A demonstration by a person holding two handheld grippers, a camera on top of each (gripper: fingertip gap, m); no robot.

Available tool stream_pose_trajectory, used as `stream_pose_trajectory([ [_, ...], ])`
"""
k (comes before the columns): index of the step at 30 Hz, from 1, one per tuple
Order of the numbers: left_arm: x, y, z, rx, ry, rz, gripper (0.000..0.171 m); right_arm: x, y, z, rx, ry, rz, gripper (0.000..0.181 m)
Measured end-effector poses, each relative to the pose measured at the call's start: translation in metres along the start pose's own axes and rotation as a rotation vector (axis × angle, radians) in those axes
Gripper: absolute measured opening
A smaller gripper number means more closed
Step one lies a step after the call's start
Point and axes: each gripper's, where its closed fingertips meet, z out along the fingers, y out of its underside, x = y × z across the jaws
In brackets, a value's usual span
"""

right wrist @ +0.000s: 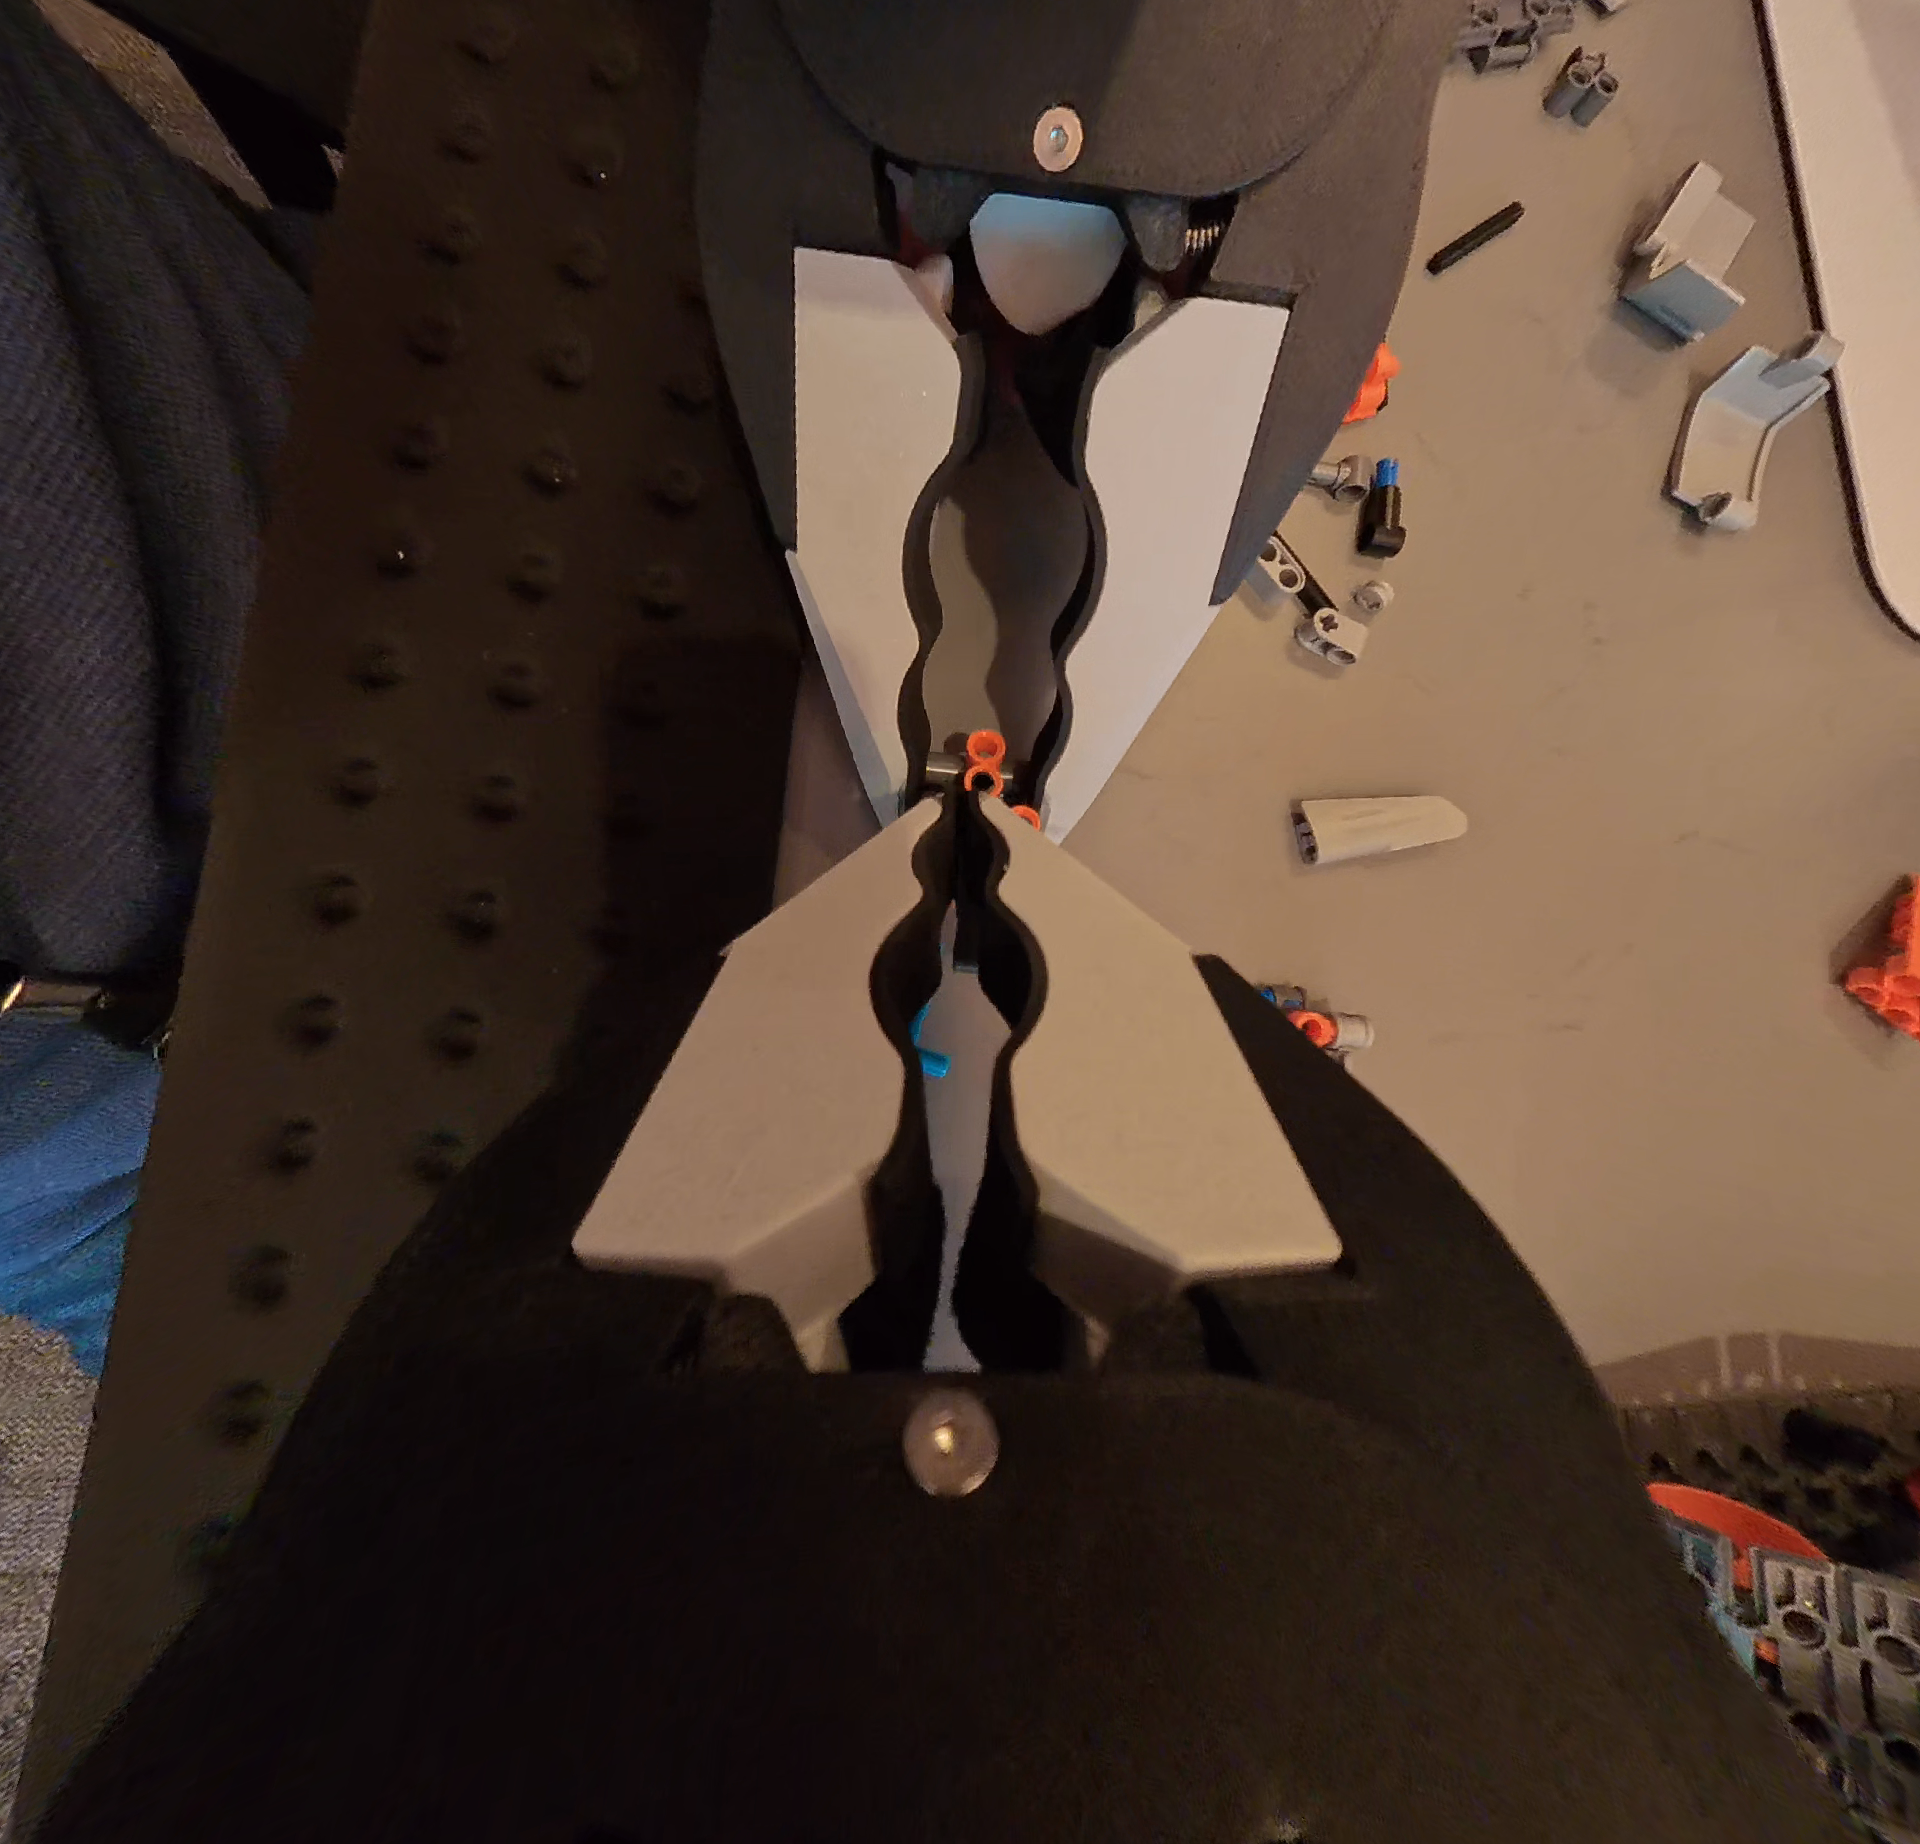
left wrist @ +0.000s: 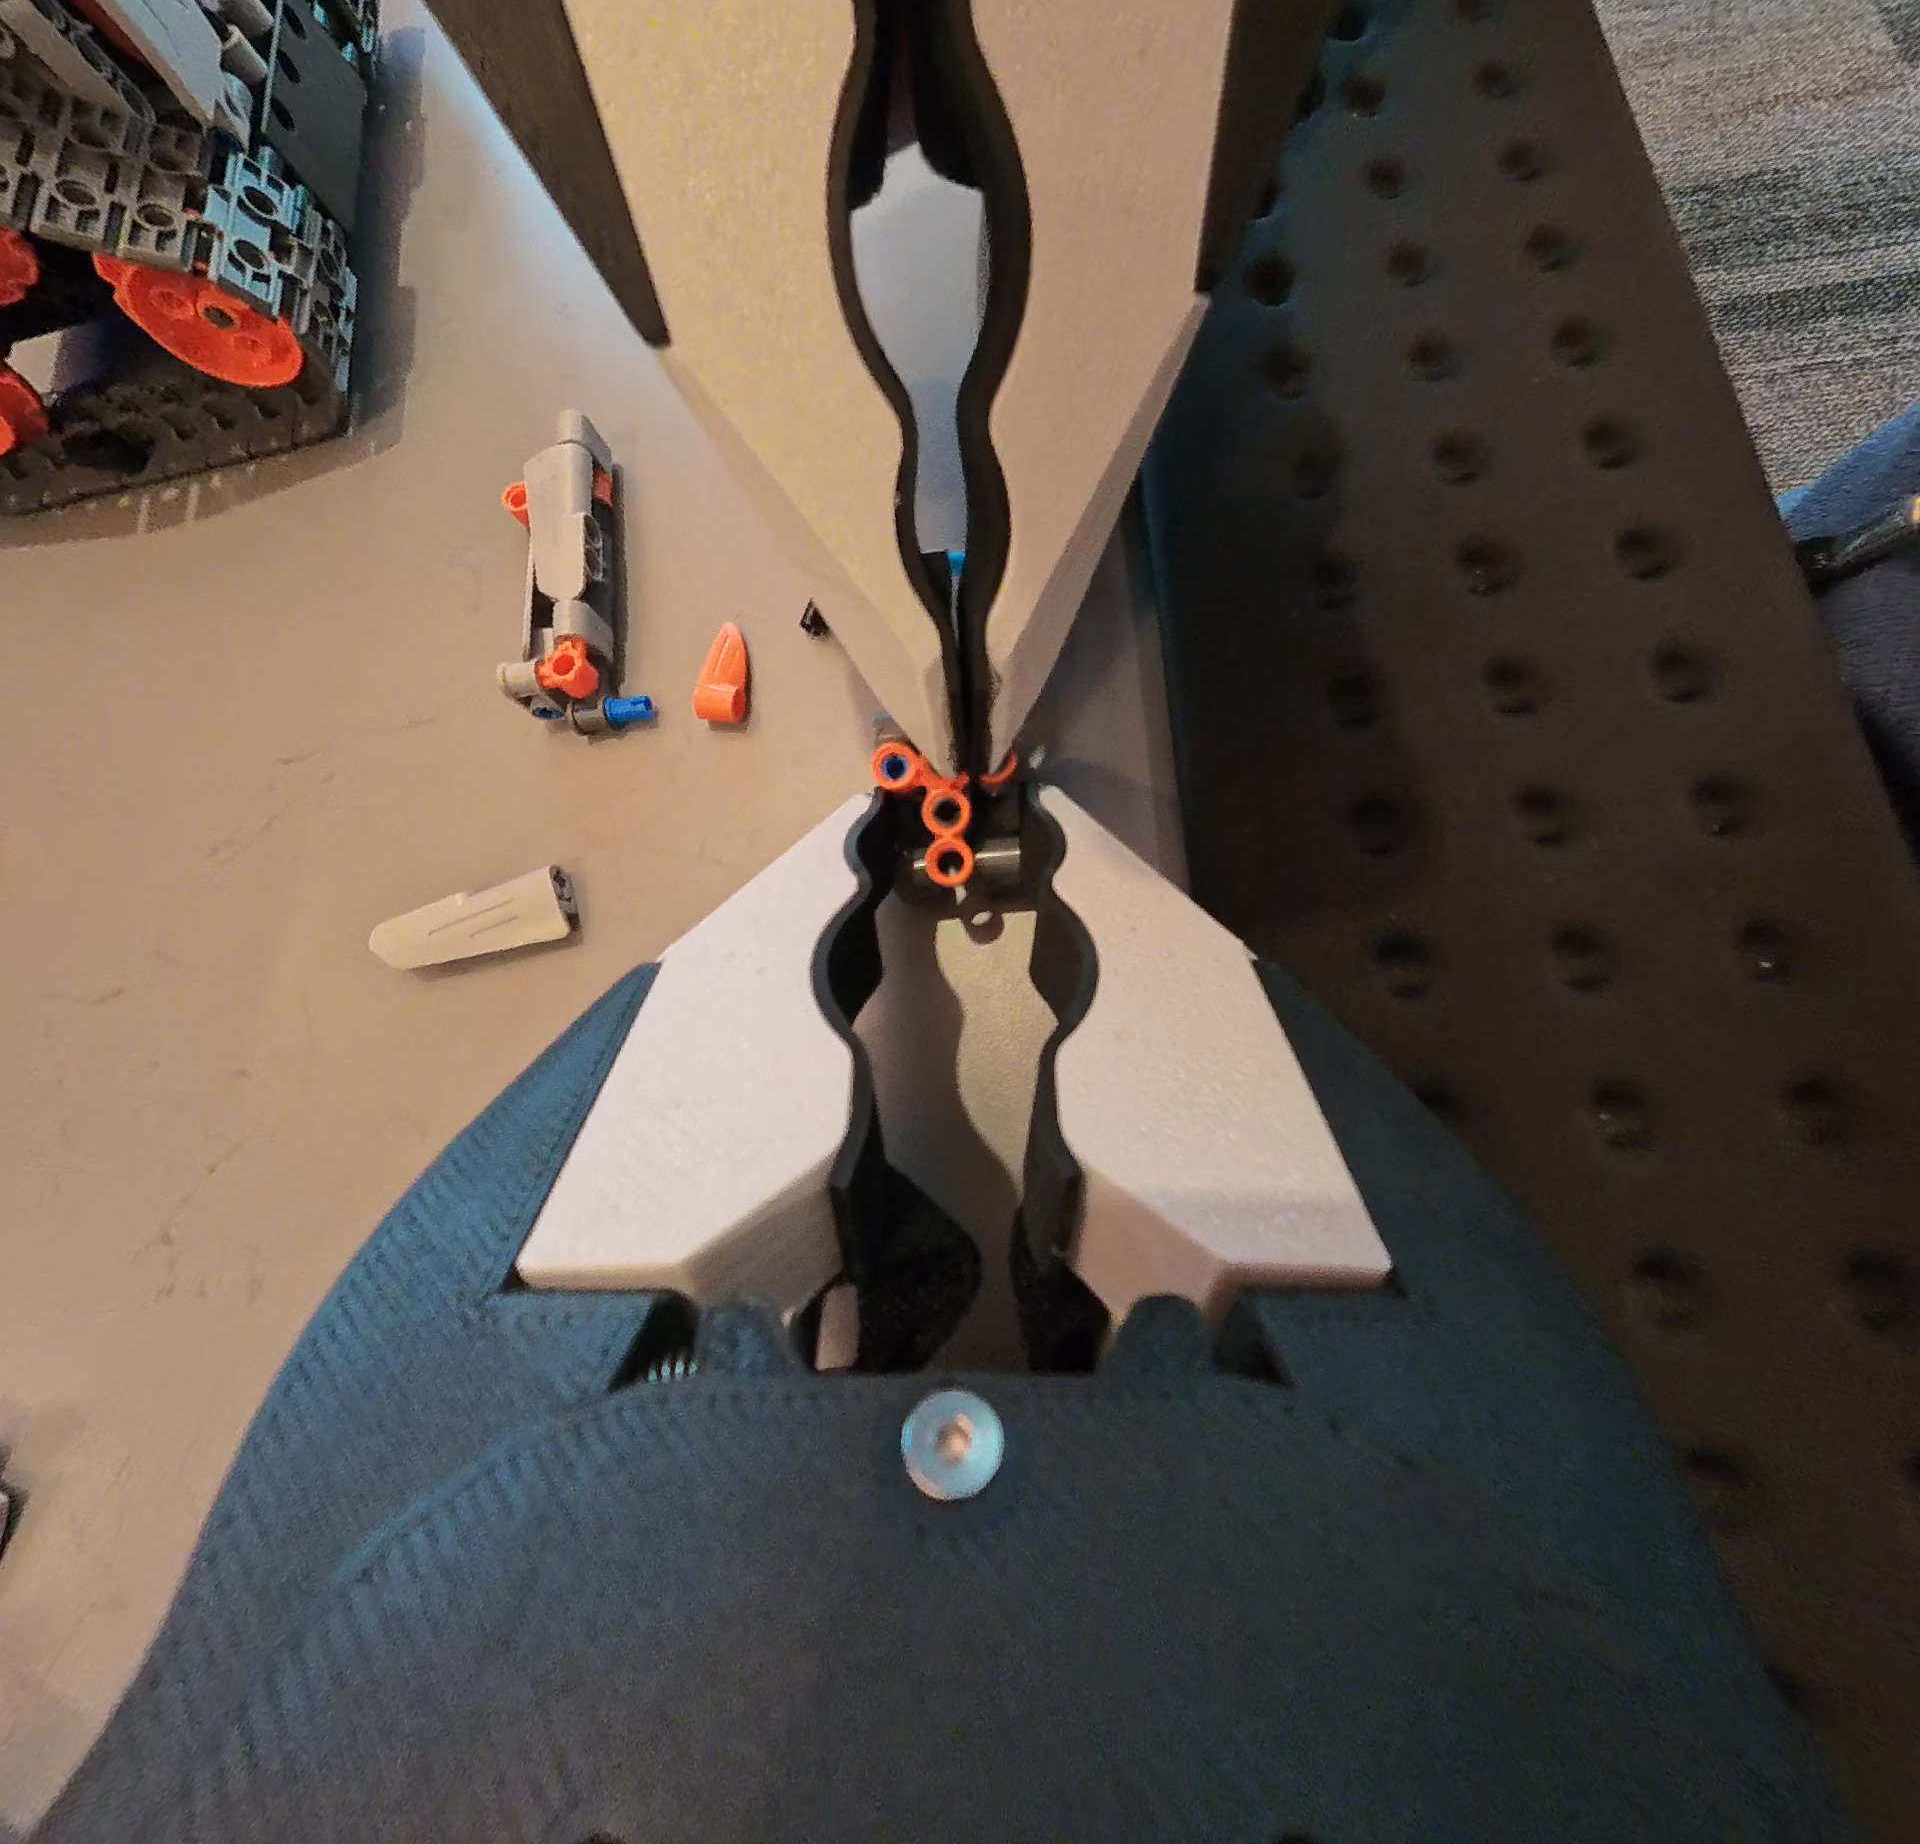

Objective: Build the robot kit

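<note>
L gripper point(left wrist: 961, 838) & R gripper point(right wrist: 966, 838) meet tip to tip, facing each other; both jaws nearly closed, each pinching something small

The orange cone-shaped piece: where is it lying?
In the left wrist view, the orange cone-shaped piece lies on the table, left of the hand-held grippers' meeting tips, beside a small grey assembly.

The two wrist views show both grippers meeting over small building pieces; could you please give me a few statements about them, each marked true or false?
1. The left gripper is shut on the orange connector piece. True.
2. The right gripper stands wide open with nothing in it. False: it is shut on a thin black rod.
3. The two grippers meet tip to tip. True.
4. The grey pointed panel hangs in the air. False: it lies on the table.
5. The orange wedge piece lies apart from both grippers. True.
</note>
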Motion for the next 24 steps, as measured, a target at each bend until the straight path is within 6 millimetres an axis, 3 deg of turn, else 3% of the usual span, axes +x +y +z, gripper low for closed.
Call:
stream_pose_trajectory([
  [5,0.0,-0.001,0.001,-0.002,-0.015,0.017,0.023,0.011,-0.008,-0.012,0.082,0.067,0.066,0.0],
  [9,0.001,-0.001,0.001,-0.008,-0.013,0.015,0.023,0.01,0.001,-0.003,0.049,0.069,0.077,0.0],
  [15,-0.001,-0.002,0.001,-0.022,-0.026,0.033,0.023,0.013,0.002,-0.006,0.045,0.095,0.073,0.0],
  [18,-0.002,-0.006,-0.003,-0.018,-0.032,0.041,0.023,0.013,0.001,-0.017,0.059,0.113,0.07,0.029],
  [20,-0.006,-0.009,-0.006,-0.014,-0.055,0.054,0.023,0.006,0.008,-0.013,-0.011,0.093,0.052,0.048],
  [22,-0.009,-0.017,-0.012,0.017,-0.071,0.047,0.023,0.004,0.014,-0.009,-0.062,0.093,0.016,0.044],
  [24,-0.011,-0.022,-0.019,0.033,-0.087,0.061,0.023,0.013,0.004,-0.013,-0.008,0.151,0.006,0.024],
])
